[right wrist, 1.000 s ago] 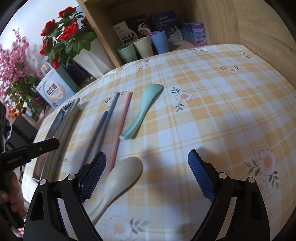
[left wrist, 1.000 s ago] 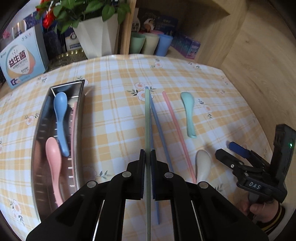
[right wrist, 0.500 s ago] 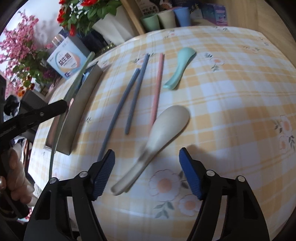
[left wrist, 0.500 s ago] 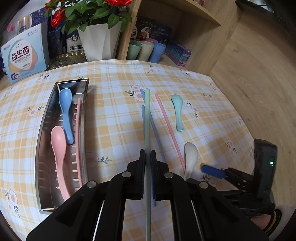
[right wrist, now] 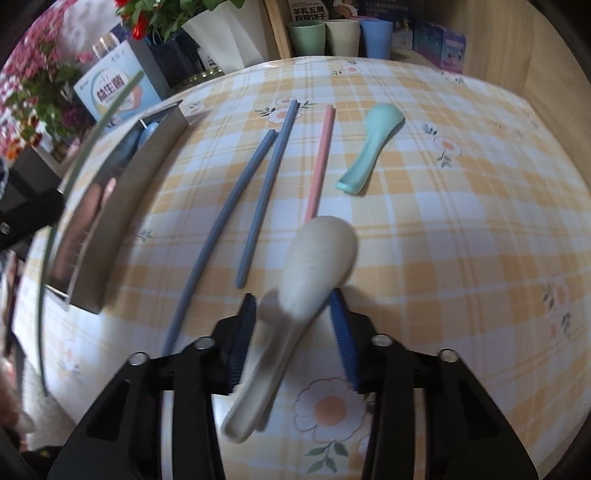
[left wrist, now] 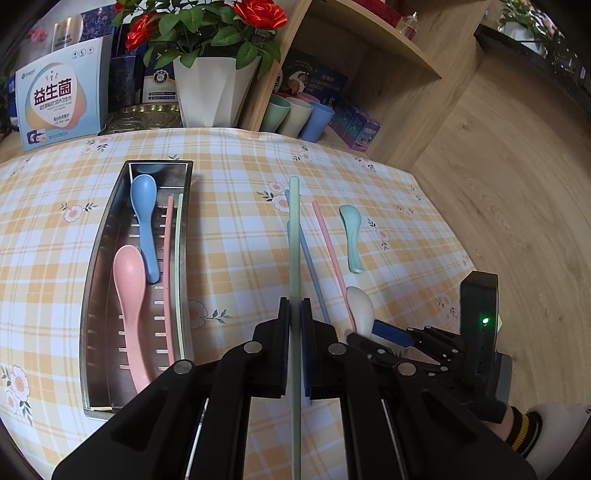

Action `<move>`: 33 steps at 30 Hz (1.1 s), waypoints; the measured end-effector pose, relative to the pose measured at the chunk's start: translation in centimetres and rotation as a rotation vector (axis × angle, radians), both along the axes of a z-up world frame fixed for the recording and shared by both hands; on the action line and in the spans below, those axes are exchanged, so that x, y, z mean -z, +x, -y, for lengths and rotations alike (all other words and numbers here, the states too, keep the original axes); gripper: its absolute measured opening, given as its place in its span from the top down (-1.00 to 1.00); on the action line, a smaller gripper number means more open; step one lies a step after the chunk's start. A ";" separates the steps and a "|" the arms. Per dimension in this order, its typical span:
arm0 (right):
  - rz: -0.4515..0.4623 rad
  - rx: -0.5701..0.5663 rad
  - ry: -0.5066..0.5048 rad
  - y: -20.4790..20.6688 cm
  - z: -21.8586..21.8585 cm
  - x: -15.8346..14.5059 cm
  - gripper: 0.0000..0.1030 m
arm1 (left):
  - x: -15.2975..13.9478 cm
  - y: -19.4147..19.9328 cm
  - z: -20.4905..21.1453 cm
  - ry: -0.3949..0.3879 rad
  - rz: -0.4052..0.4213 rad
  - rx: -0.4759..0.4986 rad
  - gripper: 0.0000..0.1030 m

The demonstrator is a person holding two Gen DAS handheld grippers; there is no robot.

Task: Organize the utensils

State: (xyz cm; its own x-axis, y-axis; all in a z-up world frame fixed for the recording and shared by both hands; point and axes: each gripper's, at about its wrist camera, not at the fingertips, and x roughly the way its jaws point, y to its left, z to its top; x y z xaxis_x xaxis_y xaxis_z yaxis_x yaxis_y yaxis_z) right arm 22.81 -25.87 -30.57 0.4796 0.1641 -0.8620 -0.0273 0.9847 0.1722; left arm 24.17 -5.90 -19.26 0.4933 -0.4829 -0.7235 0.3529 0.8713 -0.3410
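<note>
On the checked, flower-printed surface [left wrist: 240, 236], task items as seen from each wrist.

Left wrist view only:
- Steel tray [left wrist: 98, 258], at 9 o'clock, interior visible: blue spoon [left wrist: 144, 218], pink spoon [left wrist: 129, 295], one pink chopstick [left wrist: 170, 273] and one green chopstick [left wrist: 179, 273] along its right wall.
- Left claw [left wrist: 294, 332], fully closed on a second green chopstick [left wrist: 294, 236], which runs straight toward 12 o'clock above the surface.
- Right claw's body, with a lit green lamp, at 4 o'clock; a striped cuff and a white sleeve behind it.

Right wrist view only:
- Right claw [right wrist: 291, 332], jaws closing, the cream spoon [right wrist: 314, 266] between them; its right pad meets the spoon's neck, while the left pad's contact cannot be told. The spoon's bowl points to 12 o'clock; its handle end is blurred.
- Two grey-blue chopsticks [right wrist: 258, 199], shown full length and side by side at 11 o'clock; loose pink chopstick [right wrist: 320, 162] just right of them; teal spoon [right wrist: 373, 147] at 1 o'clock.
- Tray's outer wall at 10 o'clock; contents mostly hidden.

Writing:
- Pale blue box [left wrist: 55, 92], at 10 o'clock of the left view: large characters "益生菌"; smaller lines unreadable.
- Package on the shelf behind three cups [right wrist: 340, 35]: "羊乳五黑", remainder unclear.
</note>
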 end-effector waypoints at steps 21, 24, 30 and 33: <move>0.100 0.020 0.033 -0.6 0.2 -1.8 0.91 | 0.1 0.2 -1.3 -0.008 -0.012 -0.032 0.89; 0.085 0.015 0.042 -0.5 0.0 -1.2 0.95 | 0.1 0.2 -1.3 -0.002 -0.014 -0.037 0.89; 0.067 -0.006 0.032 -0.5 -0.5 -1.4 0.91 | 0.0 0.1 -1.3 0.004 -0.014 -0.039 0.89; 0.099 -0.017 0.021 -1.0 -0.7 -2.3 0.90 | 0.1 0.1 -1.1 0.007 -0.017 -0.035 0.89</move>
State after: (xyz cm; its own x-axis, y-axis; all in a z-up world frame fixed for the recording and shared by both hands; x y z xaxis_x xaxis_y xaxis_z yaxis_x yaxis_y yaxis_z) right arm 21.84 -25.20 -28.24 0.5587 0.1910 -0.8070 -0.0622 0.9800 0.1889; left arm 24.25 -4.81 -19.40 0.4973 -0.4601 -0.7356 0.3162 0.8856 -0.3402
